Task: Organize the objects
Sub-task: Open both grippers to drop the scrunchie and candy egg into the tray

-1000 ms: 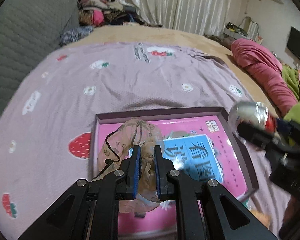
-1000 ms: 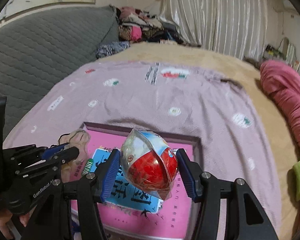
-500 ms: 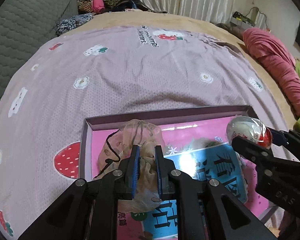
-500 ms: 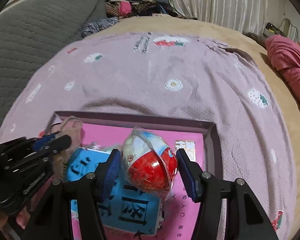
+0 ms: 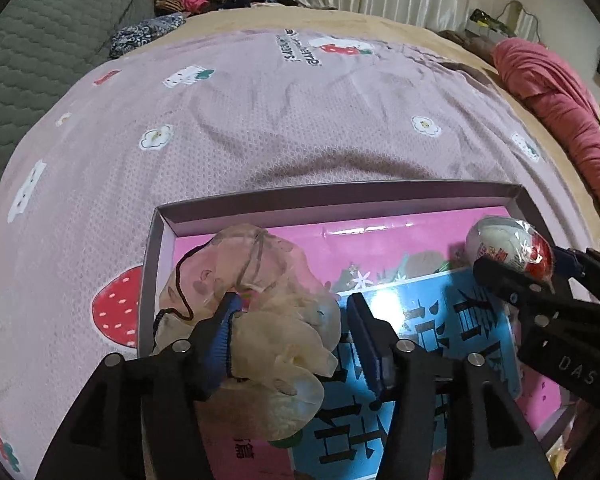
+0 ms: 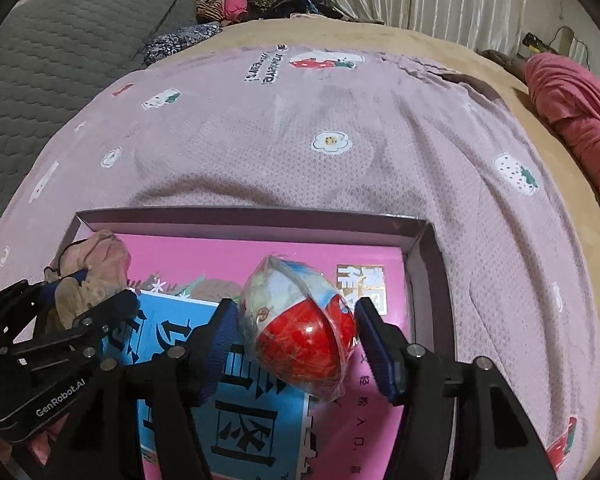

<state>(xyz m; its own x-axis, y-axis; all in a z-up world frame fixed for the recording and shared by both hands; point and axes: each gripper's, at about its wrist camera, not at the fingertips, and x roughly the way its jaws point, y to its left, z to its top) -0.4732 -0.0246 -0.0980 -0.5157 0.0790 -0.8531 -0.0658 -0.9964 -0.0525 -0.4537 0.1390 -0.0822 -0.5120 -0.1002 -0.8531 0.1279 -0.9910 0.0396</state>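
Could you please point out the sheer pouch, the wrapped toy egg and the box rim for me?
sheer pouch (image 5: pixel 276 320), left wrist view, crumpled middle.
wrapped toy egg (image 6: pixel 300 332), right wrist view, red lower half.
box rim (image 6: pixel 240 220), right wrist view, far wall.

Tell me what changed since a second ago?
Both grippers came down over the box. The left hand-held gripper is opening, letting go of the gauzy pouch. The right hand-held gripper is opening around the wrapped toy egg. The box and pink book stayed put.
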